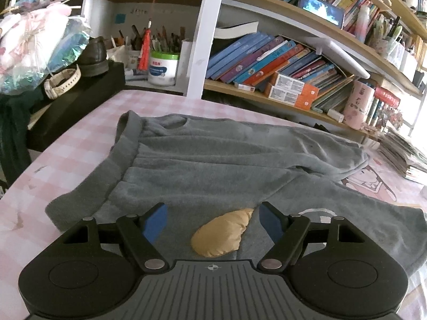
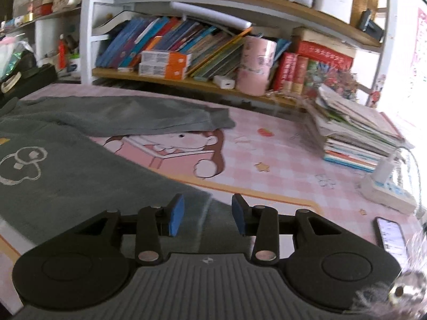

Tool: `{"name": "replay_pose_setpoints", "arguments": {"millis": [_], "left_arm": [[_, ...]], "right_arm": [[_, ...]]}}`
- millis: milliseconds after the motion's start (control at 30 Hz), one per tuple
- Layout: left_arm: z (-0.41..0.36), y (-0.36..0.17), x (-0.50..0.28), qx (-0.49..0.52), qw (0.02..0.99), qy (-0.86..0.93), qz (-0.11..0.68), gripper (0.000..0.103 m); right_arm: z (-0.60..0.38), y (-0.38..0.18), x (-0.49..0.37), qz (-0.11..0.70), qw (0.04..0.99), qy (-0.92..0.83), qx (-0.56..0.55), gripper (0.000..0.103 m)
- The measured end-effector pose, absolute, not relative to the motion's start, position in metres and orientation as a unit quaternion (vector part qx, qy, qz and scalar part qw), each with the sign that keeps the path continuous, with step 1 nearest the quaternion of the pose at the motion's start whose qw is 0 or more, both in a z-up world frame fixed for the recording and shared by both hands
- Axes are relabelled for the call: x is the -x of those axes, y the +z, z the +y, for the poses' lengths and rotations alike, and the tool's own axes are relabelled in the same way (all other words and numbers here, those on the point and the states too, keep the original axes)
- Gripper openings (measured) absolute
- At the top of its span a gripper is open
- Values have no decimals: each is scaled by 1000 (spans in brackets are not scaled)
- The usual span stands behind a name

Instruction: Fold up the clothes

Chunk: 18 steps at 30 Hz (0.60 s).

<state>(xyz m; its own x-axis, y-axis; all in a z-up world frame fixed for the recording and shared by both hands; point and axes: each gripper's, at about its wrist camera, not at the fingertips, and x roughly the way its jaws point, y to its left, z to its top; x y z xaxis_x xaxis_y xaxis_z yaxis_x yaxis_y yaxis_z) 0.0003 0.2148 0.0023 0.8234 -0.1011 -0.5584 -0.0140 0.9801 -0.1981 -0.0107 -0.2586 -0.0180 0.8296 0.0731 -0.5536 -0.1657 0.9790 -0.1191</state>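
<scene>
A grey sweatshirt [image 1: 213, 165] lies spread on a pink checked table mat [image 1: 80, 138]; its ribbed hem is at the left and one sleeve runs off to the right. A tan padded patch [image 1: 222, 236] and a white outline print [image 1: 317, 211] are on its front. My left gripper [image 1: 212, 220] is open just above the sweatshirt, with the tan patch between its blue pads. In the right wrist view the sweatshirt [image 2: 66, 176] fills the left, with the print [image 2: 21, 165] and the sleeve [image 2: 133, 118] across the back. My right gripper [image 2: 206, 216] is open over the sweatshirt's near edge.
Bookshelves [image 1: 280, 61] run along the far side. A black box [image 1: 80, 98] with a watch and a shoe sits at the left. A pile of books [image 2: 357, 136], a power strip [image 2: 387, 189] and a phone [image 2: 392, 237] lie at the right.
</scene>
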Motion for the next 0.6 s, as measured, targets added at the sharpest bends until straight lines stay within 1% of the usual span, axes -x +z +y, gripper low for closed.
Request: {"name": "replay_pose_setpoints", "arguments": {"millis": [233,300,367,467,533,600], "left_arm": [[208,6,-2,74,952,-26,294,80],[204,8,-3,61,954,-29,291,86],[201,9,-3,48,956,-30,289,90],[195,9,-6,24,957,-35,288,92],[193,8,-7,7,957,-41,288,94],[192,11,-12,-13,956,-55,287,94]], "right_arm": [[-242,-20,9,288,949,91,92,40],[-239,-19,9,288,948,99,95,41],[-237,-19,8,288,946,106,99,45],[-237,-18,6,286,945,117,105,57],[-237,-17,3,280,944,126,119,74],[-234,-14,-3,267,943,138,146,82]]}}
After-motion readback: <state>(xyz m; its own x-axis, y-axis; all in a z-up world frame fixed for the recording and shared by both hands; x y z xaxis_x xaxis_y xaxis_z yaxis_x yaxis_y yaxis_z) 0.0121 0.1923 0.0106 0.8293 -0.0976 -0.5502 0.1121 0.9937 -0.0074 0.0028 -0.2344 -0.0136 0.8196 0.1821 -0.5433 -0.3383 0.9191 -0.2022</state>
